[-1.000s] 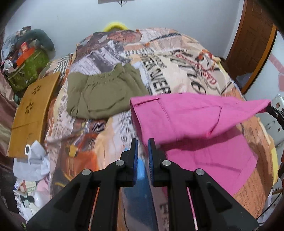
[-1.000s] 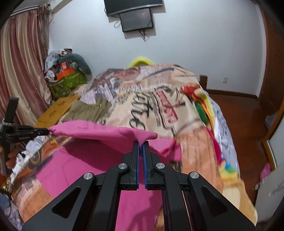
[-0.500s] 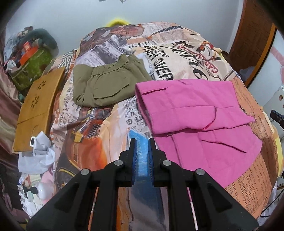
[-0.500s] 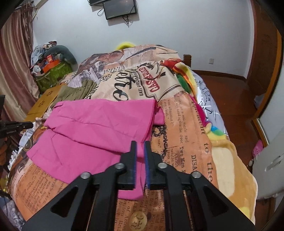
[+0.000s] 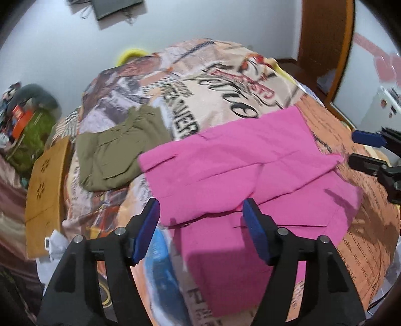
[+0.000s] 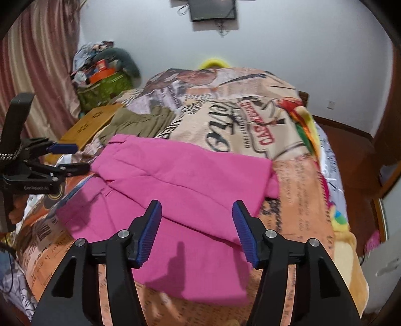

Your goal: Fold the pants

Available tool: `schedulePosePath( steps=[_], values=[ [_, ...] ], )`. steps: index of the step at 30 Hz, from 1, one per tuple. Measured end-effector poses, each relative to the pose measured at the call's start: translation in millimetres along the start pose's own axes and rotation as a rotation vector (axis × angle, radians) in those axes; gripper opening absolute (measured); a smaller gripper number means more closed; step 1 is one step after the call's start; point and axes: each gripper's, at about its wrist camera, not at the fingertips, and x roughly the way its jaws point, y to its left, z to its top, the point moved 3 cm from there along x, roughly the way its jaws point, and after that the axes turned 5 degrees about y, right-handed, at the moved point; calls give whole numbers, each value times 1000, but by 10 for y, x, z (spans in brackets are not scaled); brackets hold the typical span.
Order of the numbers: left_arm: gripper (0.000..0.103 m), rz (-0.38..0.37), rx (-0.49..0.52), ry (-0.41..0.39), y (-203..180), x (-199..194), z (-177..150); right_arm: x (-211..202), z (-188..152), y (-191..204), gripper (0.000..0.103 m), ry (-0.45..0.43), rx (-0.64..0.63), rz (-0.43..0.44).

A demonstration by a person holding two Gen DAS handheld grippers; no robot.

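Left gripper [image 5: 201,215] at bottom centre of the left wrist view, jaws apart and opening, blue pads [image 5: 147,229] clear of any cloth, nothing pinched between them. Hovering just over the near edge of the pink pants [image 5: 240,175], which lie spread across the middle of the frame on the printed bedspread [image 5: 225,82], the upper layer folded over the lower, its slanting edge running from lower left to right. Same gripper seen at far left of the right wrist view [image 6: 72,158], tips apart beside the pants' left corner.

Right gripper [image 6: 196,218] at bottom centre of its own view, jaws likewise apart and opening, nothing held, pink fabric [image 6: 180,185] lying flat below and beyond the tips. Also visible at the right edge of the left wrist view [image 5: 361,149], both fingers just off the folded layer's right point.

Farther out: olive-green garment [image 5: 117,150] folded on the bedspread, upper left of the pants and just apart from them. Tan board with flower cut-outs [image 5: 43,185] at left edge, off the bed. Green bag heaped with clutter [image 6: 105,87] in the upper left. Dark screen on the white wall [image 6: 213,10] at top. Striped curtain [image 6: 37,57] down the left side of the right wrist view.
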Motion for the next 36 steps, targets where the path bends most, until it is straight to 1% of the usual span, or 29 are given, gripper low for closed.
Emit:
schedulePosePath(
  steps=[3,7,9,10,13,16,20,24,26,28,30,31,32,33,34,36],
  values=[
    [70,-4,50,23,-139,112,33,125,1,90,55,29,-25,25],
    [71,-29,105,65,-304,291,48,294,-11,148,55,73,-53,50],
    [73,-41,129,89,-357,373,46,374,-15,180,55,95,-64,60],
    [74,-58,132,102,-382,416,41,405,-17,191,55,105,-68,65],
    [78,-73,128,108,-391,487,64,493,-35,214,55,127,-82,82],
    [78,-76,116,109,-364,529,115,534,-23,250,55,116,-104,95],
    [78,-85,104,105,-318,539,178,620,-11,302,55,130,-126,116],
    [78,-100,85,93,-252,501,236,675,20,344,55,112,-145,123],
    [78,-108,73,98,-220,506,260,709,41,363,54,107,-154,112],
    [78,-111,67,105,-204,519,271,749,61,380,51,111,-164,107],
    [78,-110,73,102,-210,508,268,772,82,393,43,114,-172,105],
    [78,-111,75,98,-214,500,262,778,88,398,43,116,-173,107],
    [78,-117,78,97,-222,492,254,779,98,397,39,112,-175,103],
    [78,-126,79,98,-233,490,245,780,108,397,31,109,-176,100],
    [78,-135,81,101,-243,491,235,776,114,396,27,107,-177,98],
    [78,-145,93,105,-274,496,212,744,139,379,14,82,-167,98]
  ],
)
